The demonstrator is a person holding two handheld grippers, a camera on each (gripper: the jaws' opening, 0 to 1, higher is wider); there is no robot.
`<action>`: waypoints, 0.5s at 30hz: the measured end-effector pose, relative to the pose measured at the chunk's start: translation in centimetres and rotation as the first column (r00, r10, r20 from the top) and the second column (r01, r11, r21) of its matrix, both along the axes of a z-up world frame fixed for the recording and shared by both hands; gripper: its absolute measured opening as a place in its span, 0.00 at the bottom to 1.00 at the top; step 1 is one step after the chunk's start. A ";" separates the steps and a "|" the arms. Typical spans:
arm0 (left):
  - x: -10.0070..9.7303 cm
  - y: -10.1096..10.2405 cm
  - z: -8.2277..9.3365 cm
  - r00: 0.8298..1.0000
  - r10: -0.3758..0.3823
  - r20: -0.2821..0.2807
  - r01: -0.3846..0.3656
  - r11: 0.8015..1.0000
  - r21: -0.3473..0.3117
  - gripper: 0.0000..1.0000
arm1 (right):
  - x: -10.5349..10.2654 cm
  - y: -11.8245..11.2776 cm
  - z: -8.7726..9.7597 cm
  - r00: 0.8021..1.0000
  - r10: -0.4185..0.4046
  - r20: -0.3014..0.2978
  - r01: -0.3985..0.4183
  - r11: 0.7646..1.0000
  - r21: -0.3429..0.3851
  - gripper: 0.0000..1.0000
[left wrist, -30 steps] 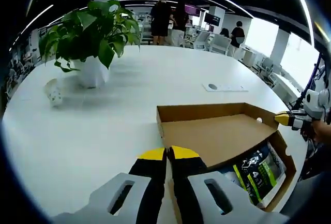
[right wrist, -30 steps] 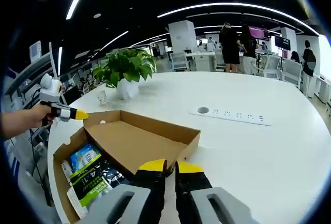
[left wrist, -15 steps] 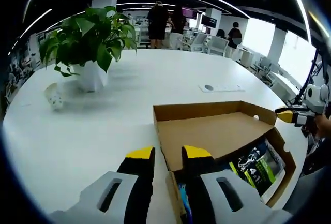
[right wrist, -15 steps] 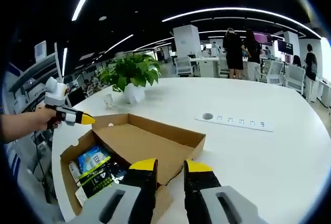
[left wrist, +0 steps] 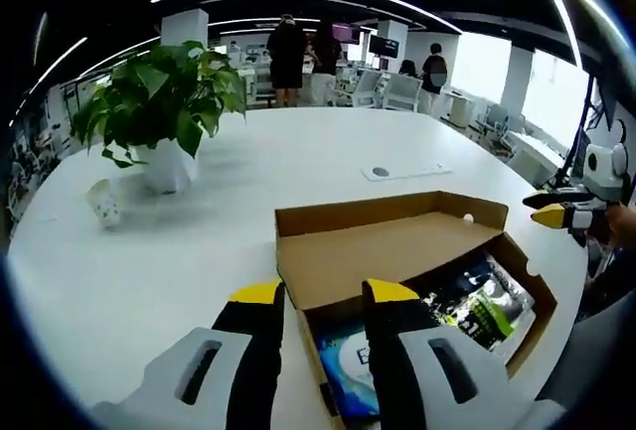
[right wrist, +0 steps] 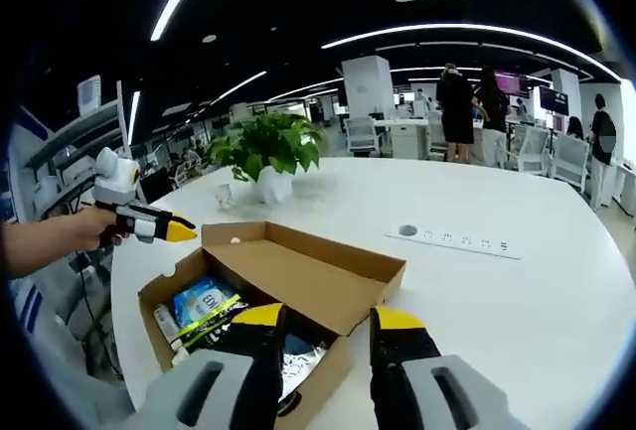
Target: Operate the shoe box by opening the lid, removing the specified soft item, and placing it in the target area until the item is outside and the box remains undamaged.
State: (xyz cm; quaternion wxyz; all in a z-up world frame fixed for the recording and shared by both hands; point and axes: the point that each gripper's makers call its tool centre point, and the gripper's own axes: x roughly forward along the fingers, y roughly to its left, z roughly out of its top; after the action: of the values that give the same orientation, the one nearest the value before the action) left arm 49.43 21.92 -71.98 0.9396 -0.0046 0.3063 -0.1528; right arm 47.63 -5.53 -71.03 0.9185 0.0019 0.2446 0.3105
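Two yellow-tipped grippers, left (left wrist: 320,296) and right (right wrist: 329,319), hovered with jaws parted beside the rectangular corrugated-cardboard shoe box (left wrist: 397,241), lid (right wrist: 298,276) raised over glossy soft packets (left wrist: 487,306).

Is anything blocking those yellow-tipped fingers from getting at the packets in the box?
Partly: the raised lid hangs over part of the box, hiding some packets. The uncovered ones have nothing visible over them.

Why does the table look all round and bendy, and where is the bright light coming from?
Left gripper view: the fisheye lens bows the white table, and the windows at the right glare white. Right gripper view: the curved ceiling light strips are really the lens bending them; the shoe box looks sharp, the far people are small and soft.
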 end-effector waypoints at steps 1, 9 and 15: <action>-0.2 0.0 0.2 1.000 -0.001 0.006 0.001 1.000 0.001 0.33 | -0.3 0.0 0.1 1.000 0.005 0.005 -0.005 1.000 -0.001 0.32; -1.5 -1.0 0.6 0.999 -0.045 0.004 0.045 0.999 0.019 0.38 | -2.6 -0.6 0.6 1.000 0.021 0.019 -0.021 1.000 -0.009 0.39; -4.2 -4.6 1.1 0.996 -0.092 -0.005 0.092 0.996 0.018 0.41 | -4.3 -1.5 0.5 0.999 0.021 0.026 -0.021 1.000 -0.011 0.44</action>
State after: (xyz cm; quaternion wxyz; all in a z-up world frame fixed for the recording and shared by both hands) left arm 45.22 17.34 -70.87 0.9309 0.0176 0.3095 -0.1931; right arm 43.29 -7.05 -70.53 0.9184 -0.0098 0.2344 0.3187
